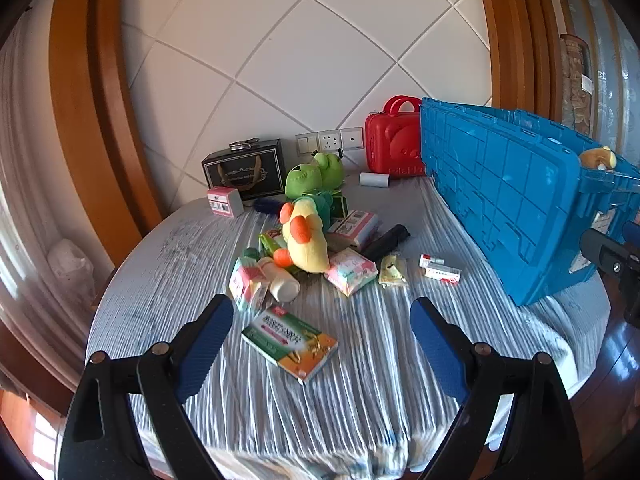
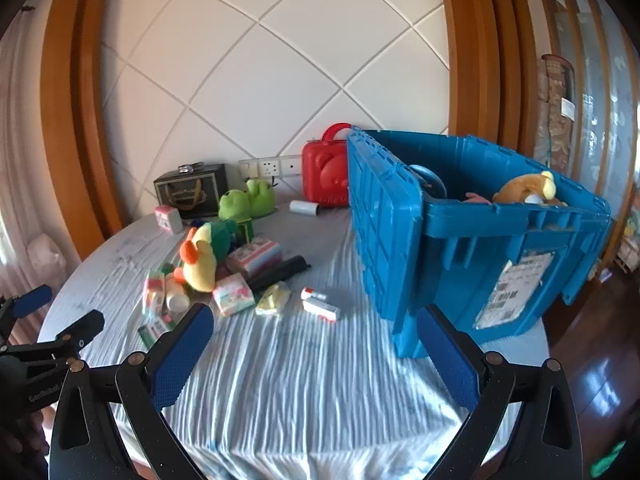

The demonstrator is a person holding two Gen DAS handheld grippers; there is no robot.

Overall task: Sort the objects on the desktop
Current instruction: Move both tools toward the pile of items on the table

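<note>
White diagonal tiles and curved wooden trim back a round table (image 1: 360, 360) draped in wrinkled grey-blue cloth. Your left gripper (image 1: 322, 312) hovers over the near cloth, jaws spread wide and empty; just beyond them lies a flat green, white and orange cardboard box (image 1: 290, 342). Farther back sits a loose heap: a yellow plush duck with orange feet (image 1: 306, 242), a green plush frog (image 1: 316, 174), pink tissue packs (image 1: 350, 270), a white plastic bottle (image 1: 282, 282) and a small red-and-white carton (image 1: 442, 270). Your right gripper (image 2: 314, 336), jaws also spread and empty, faces the open blue plastic crate (image 2: 480, 216) on the right, where a tan plush bear (image 2: 528, 190) already rests.

The flat box looks like the nearest pick. Lower the left jaws level with the cloth, straddle the box across its narrow side, and close gently so the cardboard does not buckle or drag the cloth. Keep clear of the bottle just behind it.
</note>
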